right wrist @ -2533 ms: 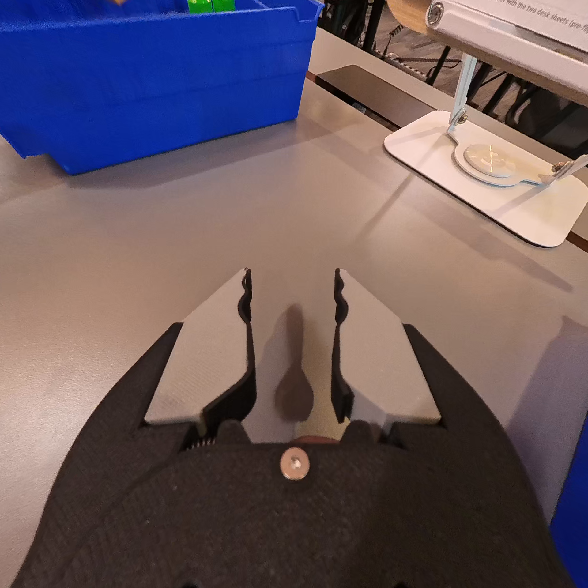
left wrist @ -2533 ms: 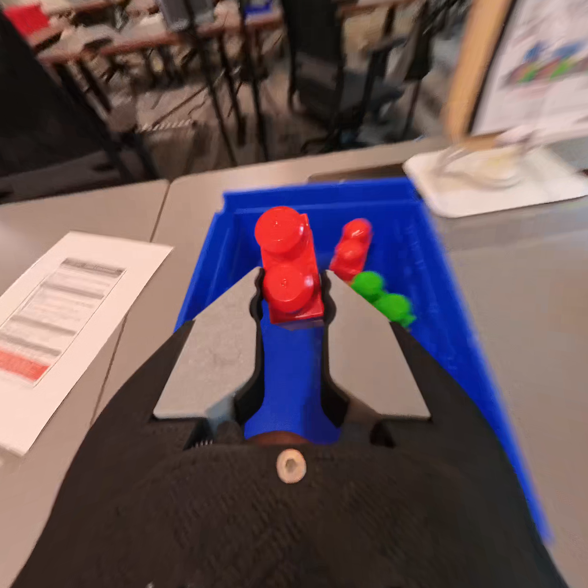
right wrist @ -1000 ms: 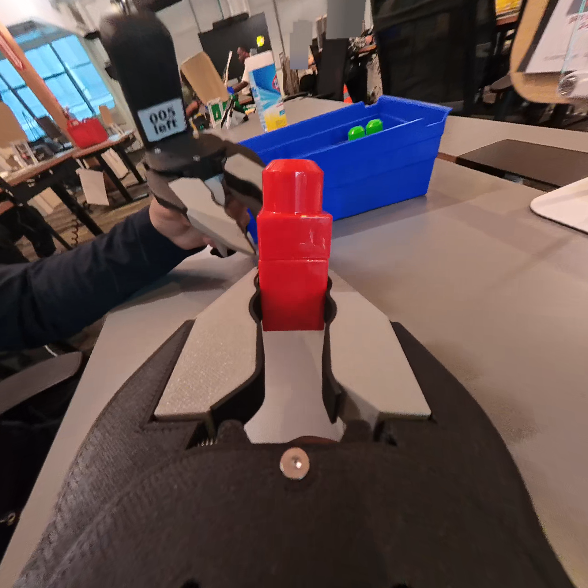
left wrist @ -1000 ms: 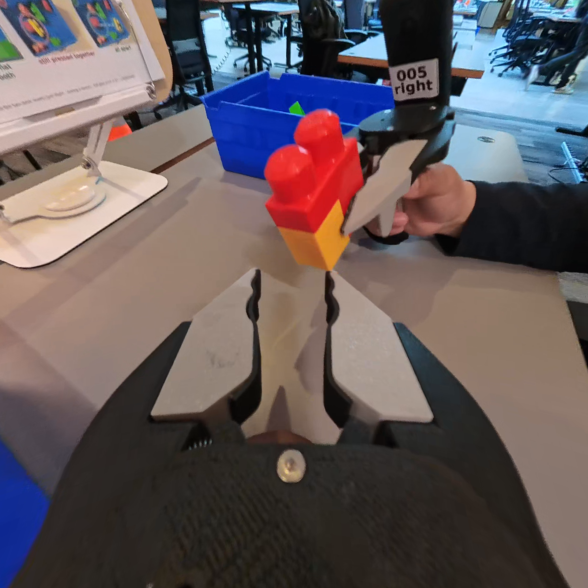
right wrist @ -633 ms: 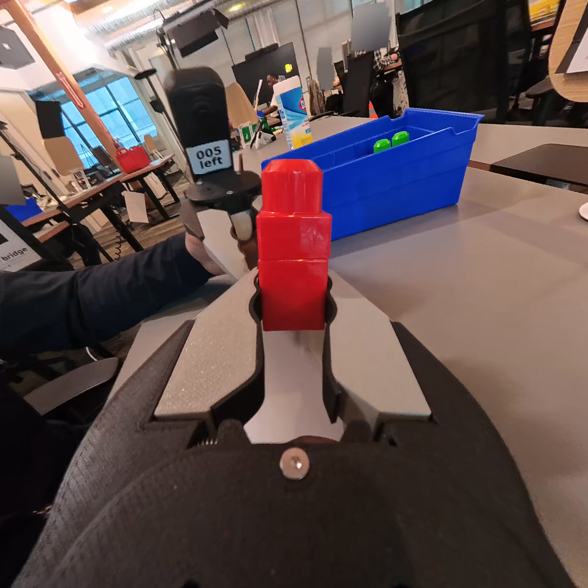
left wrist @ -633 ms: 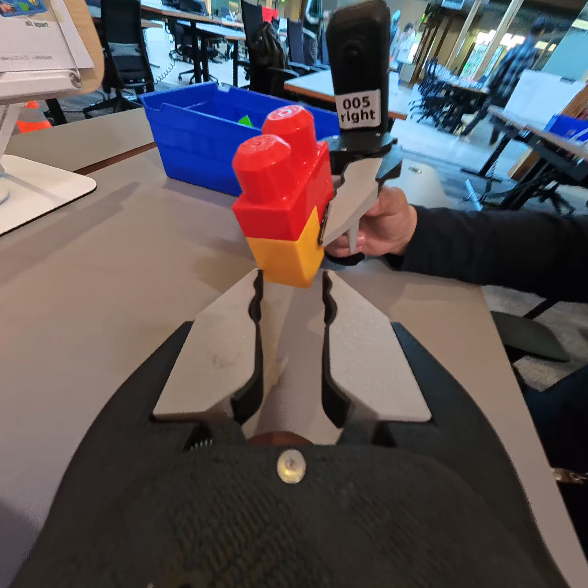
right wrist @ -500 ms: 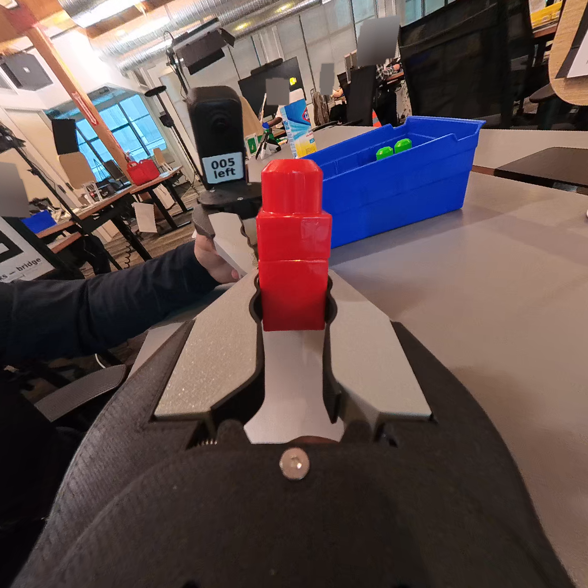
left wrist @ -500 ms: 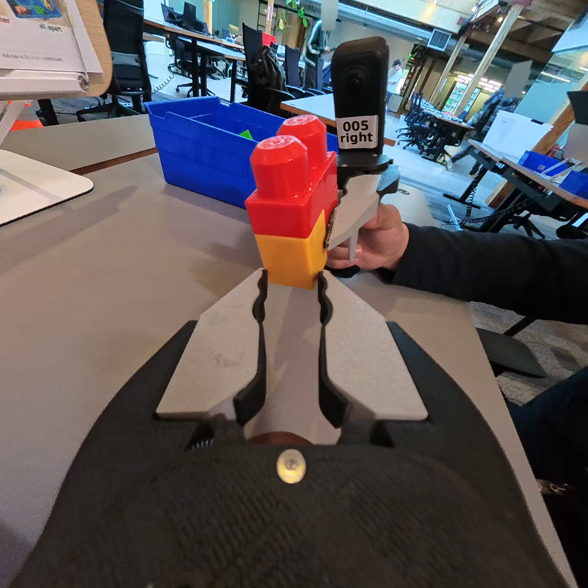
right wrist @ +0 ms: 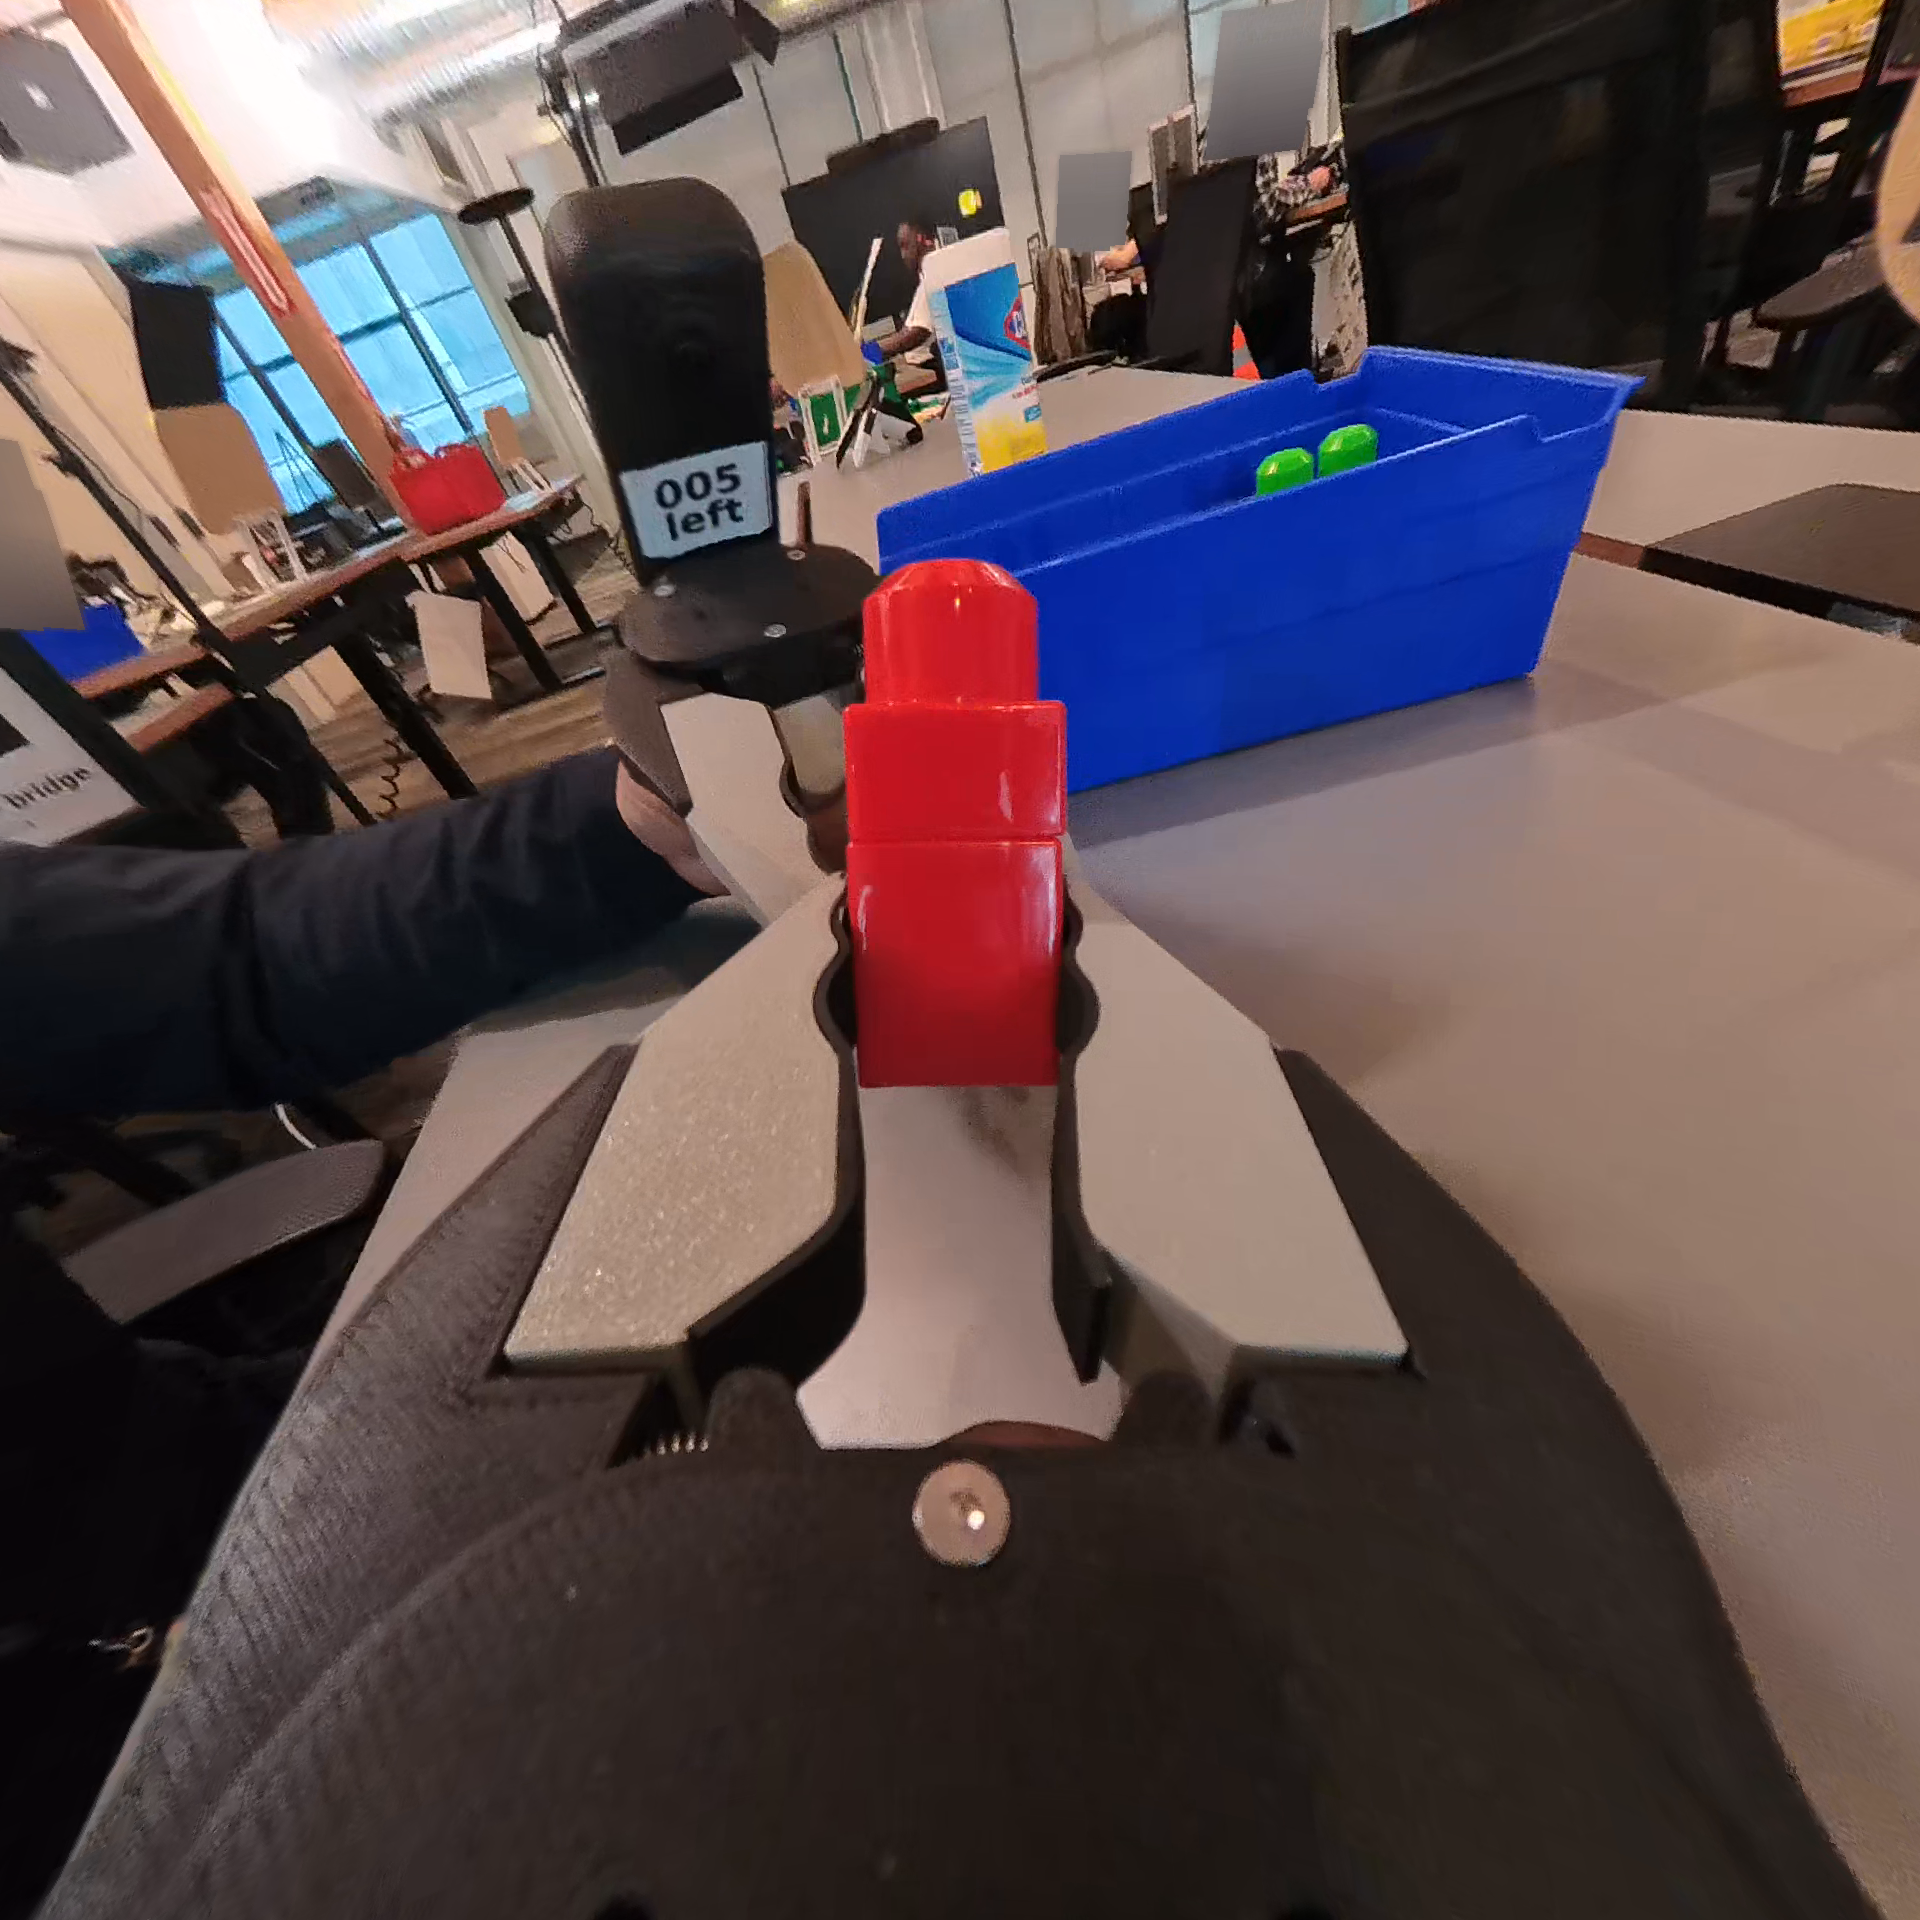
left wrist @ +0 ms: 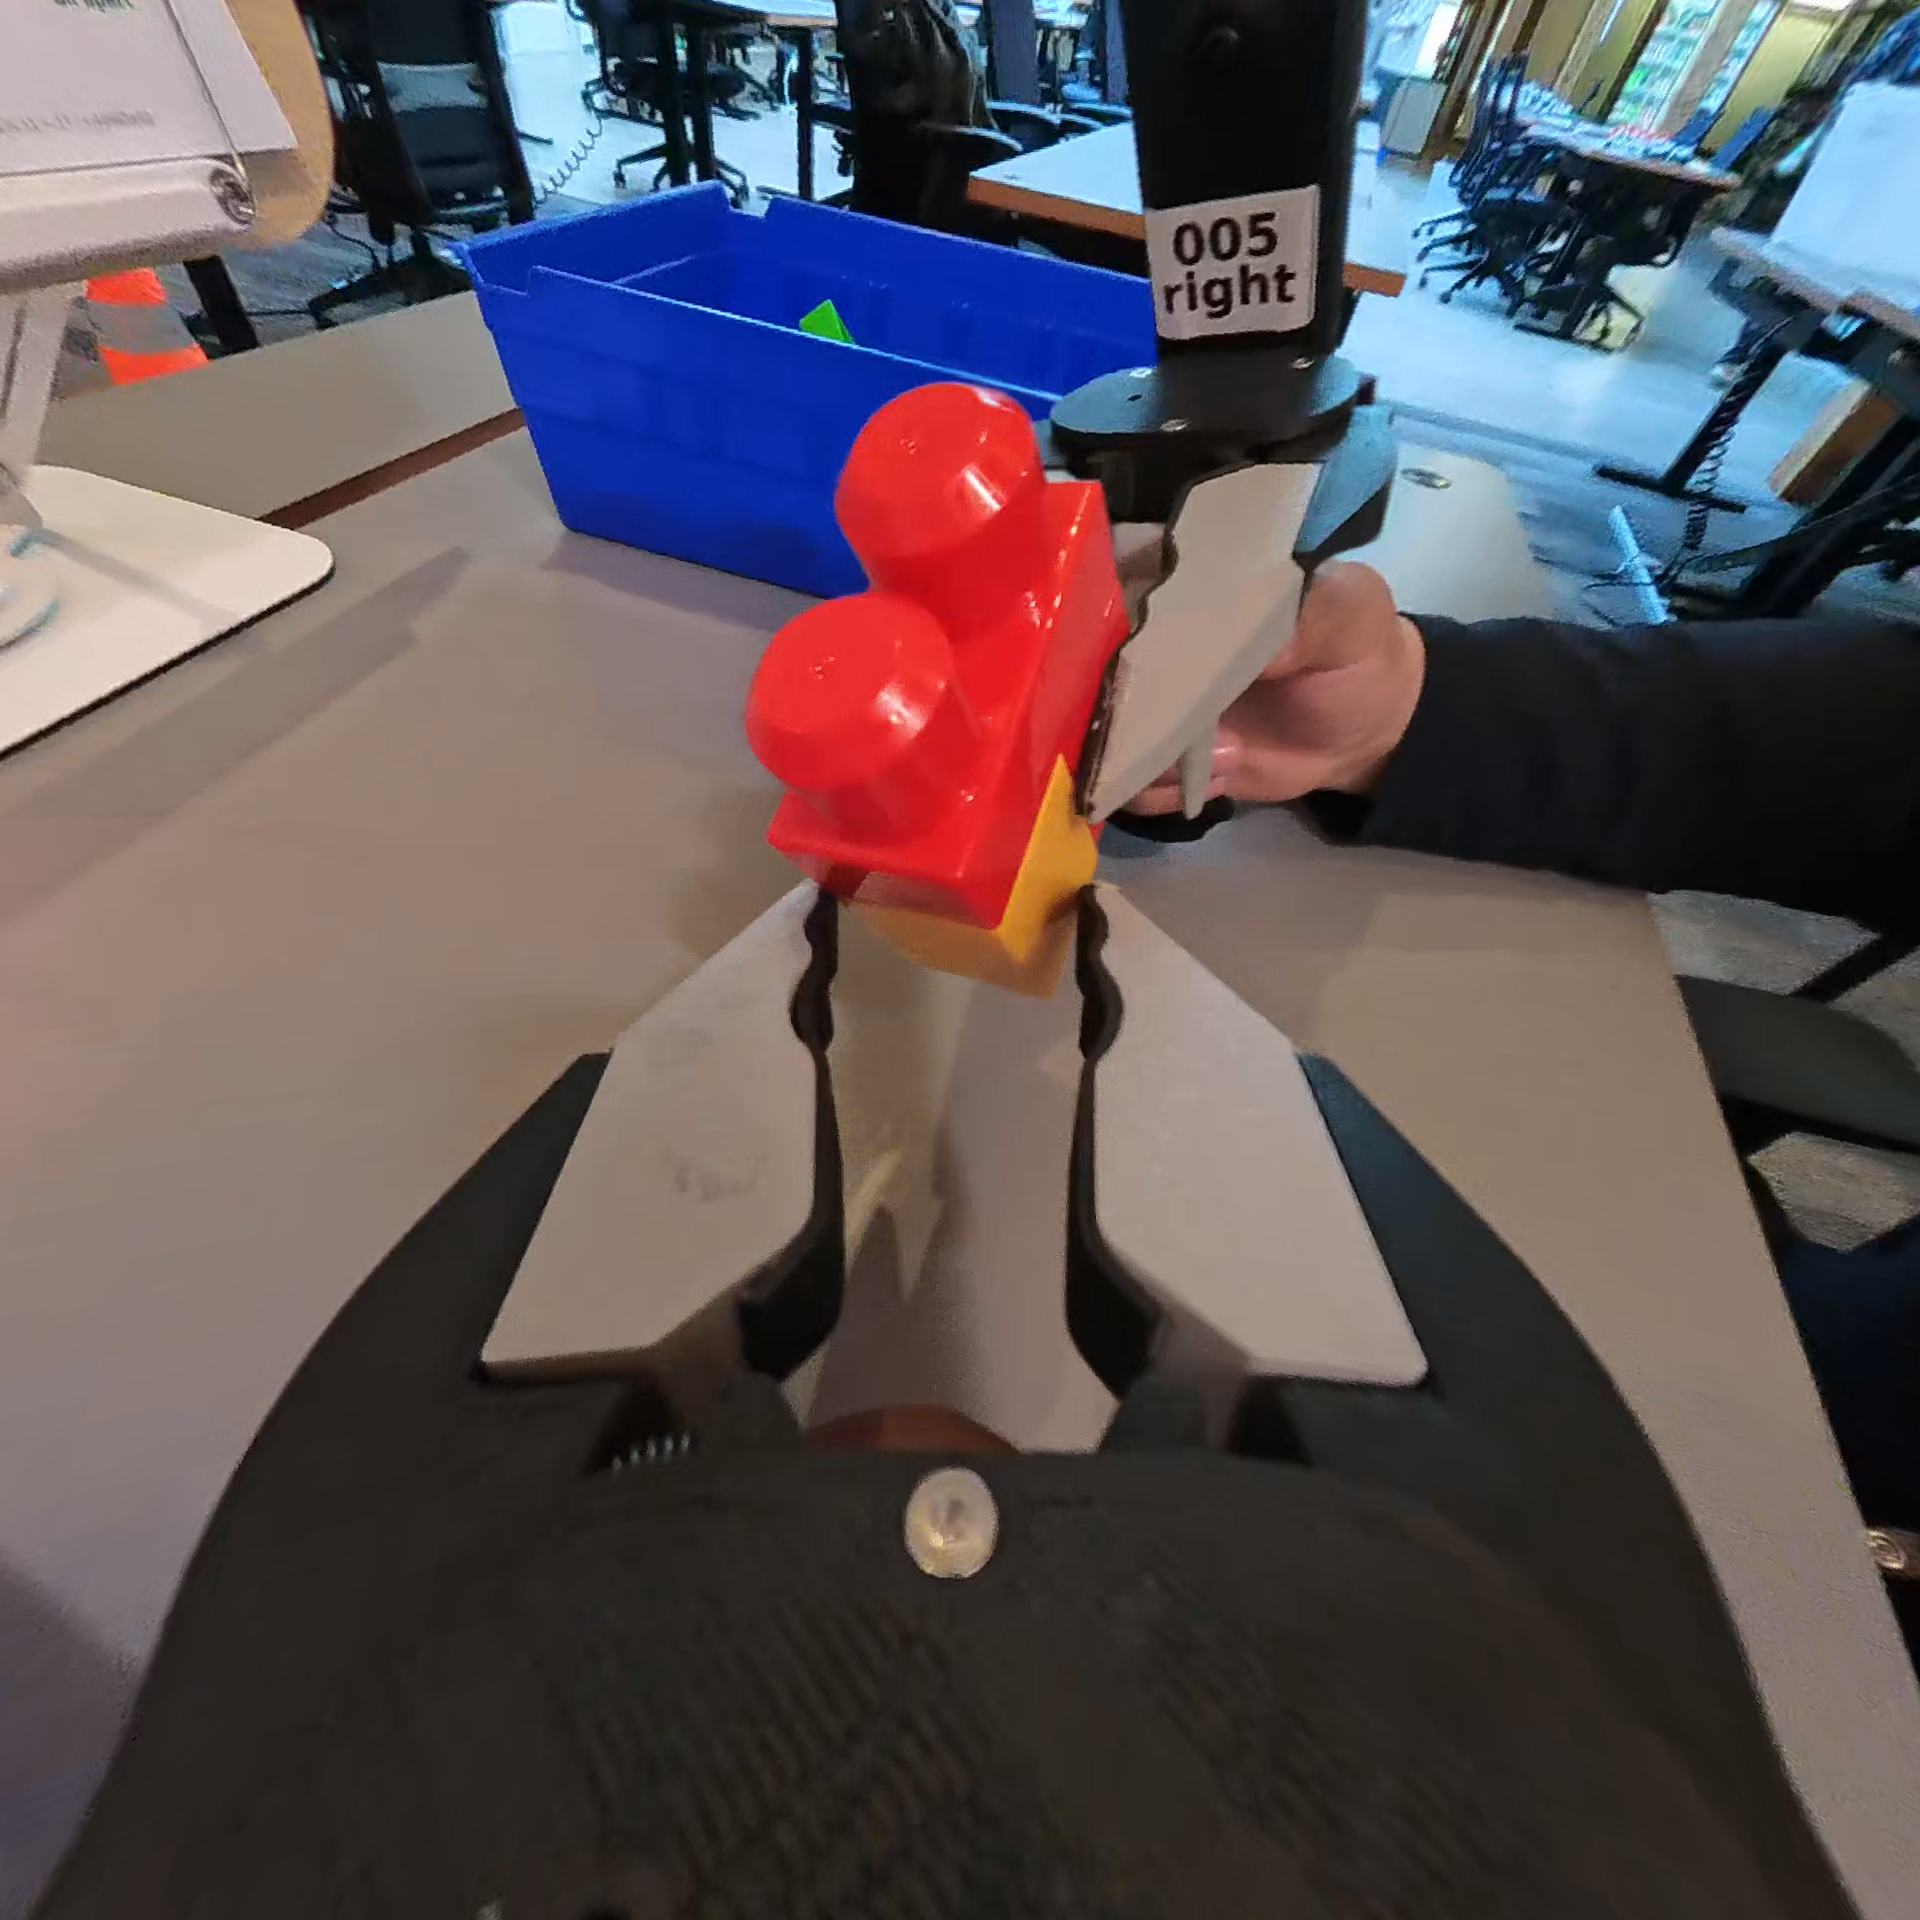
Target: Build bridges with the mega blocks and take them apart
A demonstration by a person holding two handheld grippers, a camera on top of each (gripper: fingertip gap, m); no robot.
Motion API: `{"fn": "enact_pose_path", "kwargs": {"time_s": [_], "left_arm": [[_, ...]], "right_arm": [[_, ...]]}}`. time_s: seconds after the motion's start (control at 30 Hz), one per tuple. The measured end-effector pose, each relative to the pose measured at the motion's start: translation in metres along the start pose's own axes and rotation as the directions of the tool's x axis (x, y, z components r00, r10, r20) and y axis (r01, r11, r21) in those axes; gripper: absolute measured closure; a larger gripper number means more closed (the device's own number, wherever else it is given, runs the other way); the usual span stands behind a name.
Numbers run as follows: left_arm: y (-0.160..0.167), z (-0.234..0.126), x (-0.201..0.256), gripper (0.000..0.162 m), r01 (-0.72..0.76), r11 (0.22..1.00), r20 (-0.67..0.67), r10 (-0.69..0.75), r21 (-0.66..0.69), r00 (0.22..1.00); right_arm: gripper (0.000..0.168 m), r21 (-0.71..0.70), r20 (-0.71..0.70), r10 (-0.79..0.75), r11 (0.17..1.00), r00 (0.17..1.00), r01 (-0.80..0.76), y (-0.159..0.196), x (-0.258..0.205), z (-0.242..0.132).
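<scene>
Grey laminate table top (left wrist: pixel 416 831), cut off by every frame edge. Blue plastic bin (right wrist: pixel 1299 623) at its far side, holding a green two-stud block (right wrist: pixel 1317 462) mostly hidden behind an inner wall; only a green corner visible in the left wrist view. White stand base (left wrist: pixel 135 592) at far left, its upper panel cropped. Right gripper (right wrist: pixel 956 925), black body with grey fingers, clenched on the red two-stud plastic block (right wrist: pixel 956 831), held off the table and tilted. Yellow plastic block (left wrist: pixel 1023 914) attached under the red one, hidden entirely in the right wrist view, largely shaded in the left. Left gripper (left wrist: pixel 951 920) parted, fingertips just at the yellow block's sides; contact not discernible. Hand (left wrist: pixel 1320 696) behind the right gripper, partly covered by its finger.
</scene>
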State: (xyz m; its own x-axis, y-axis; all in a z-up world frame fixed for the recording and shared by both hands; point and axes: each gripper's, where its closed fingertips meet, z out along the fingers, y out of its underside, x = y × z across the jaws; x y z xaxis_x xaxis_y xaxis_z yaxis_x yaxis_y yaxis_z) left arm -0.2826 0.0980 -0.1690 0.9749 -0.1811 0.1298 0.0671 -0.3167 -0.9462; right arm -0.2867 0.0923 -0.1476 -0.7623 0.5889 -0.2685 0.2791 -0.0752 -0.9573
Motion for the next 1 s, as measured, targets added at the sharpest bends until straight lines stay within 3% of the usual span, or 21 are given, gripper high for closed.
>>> {"fn": "enact_pose_path", "kwargs": {"time_s": [0.57, 1.0], "left_arm": [[0.022, 0.002, -0.007, 0.129, -0.094, 0.987, 0.054, 0.102, -0.134, 0.993], [0.037, 0.008, -0.002, 0.129, -0.075, 0.976, 0.018, 0.08, -0.207, 0.997]], "right_arm": [[0.128, -0.037, -0.061, -0.063, 0.997, 0.996, 0.061, -0.002, 0.009, -0.011], [0.129, -0.195, -0.059, -0.108, 0.976, 0.992, 0.095, 0.021, 0.011, -0.011]]}}
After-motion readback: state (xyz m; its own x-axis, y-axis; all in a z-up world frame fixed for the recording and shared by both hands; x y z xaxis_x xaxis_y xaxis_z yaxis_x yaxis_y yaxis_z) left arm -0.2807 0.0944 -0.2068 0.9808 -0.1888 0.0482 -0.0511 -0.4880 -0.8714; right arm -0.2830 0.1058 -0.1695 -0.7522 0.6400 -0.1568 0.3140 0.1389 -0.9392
